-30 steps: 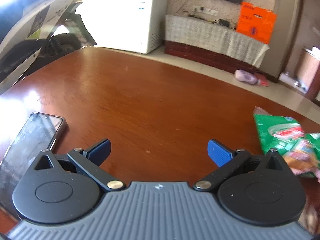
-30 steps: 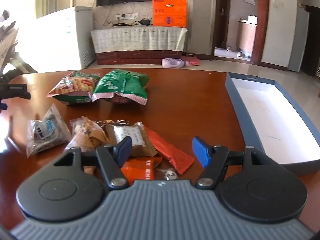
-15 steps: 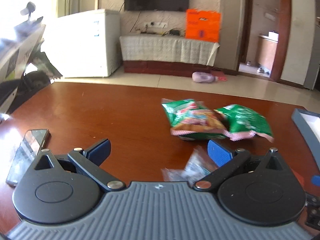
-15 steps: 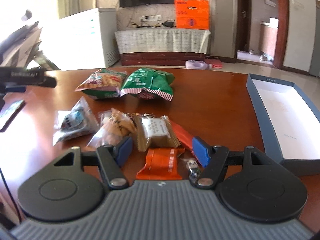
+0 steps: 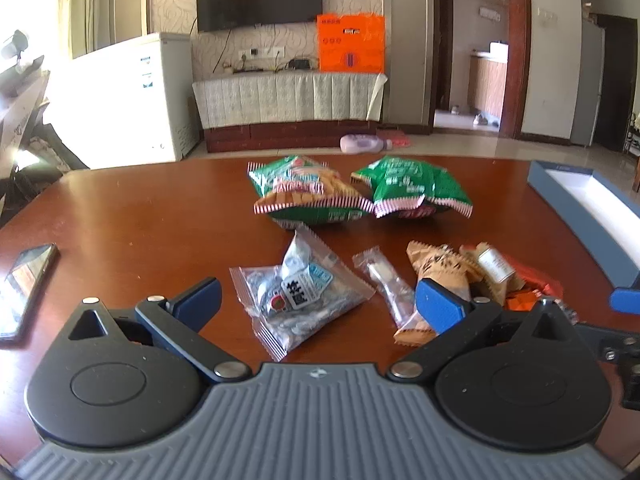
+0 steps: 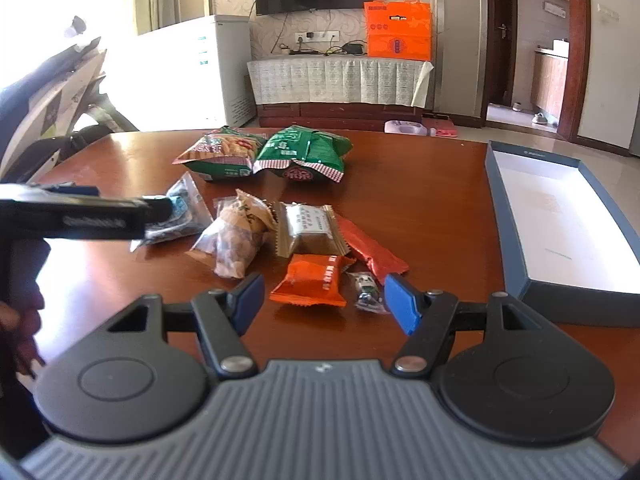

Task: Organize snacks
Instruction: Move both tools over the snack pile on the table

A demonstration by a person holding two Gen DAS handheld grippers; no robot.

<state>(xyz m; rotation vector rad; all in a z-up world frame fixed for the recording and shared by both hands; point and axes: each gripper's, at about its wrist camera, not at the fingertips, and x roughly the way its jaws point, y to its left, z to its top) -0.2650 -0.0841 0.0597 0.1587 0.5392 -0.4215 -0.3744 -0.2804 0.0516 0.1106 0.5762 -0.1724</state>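
Left gripper (image 5: 318, 306): jaws spread wide, holding nothing; clear packet (image 5: 298, 292) lies on table (image 5: 160, 216) between its fingertips.
Right gripper (image 6: 324, 300): jaws apart, holding nothing; orange packet (image 6: 310, 280) between fingertips.
Box (image 6: 560, 224): right of snacks.

bare table (image 5: 160, 208) left of snack cluster (image 6: 280, 232), phone (image 5: 24, 284) at left edge; open box (image 6: 560, 216) walls right

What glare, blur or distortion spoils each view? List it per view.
Left wrist view: window light blows out the left edge, glare on the phone, green chip bags slightly soft. Right wrist view: same blown-out window, fisheye bends the blue box, left gripper blurred.
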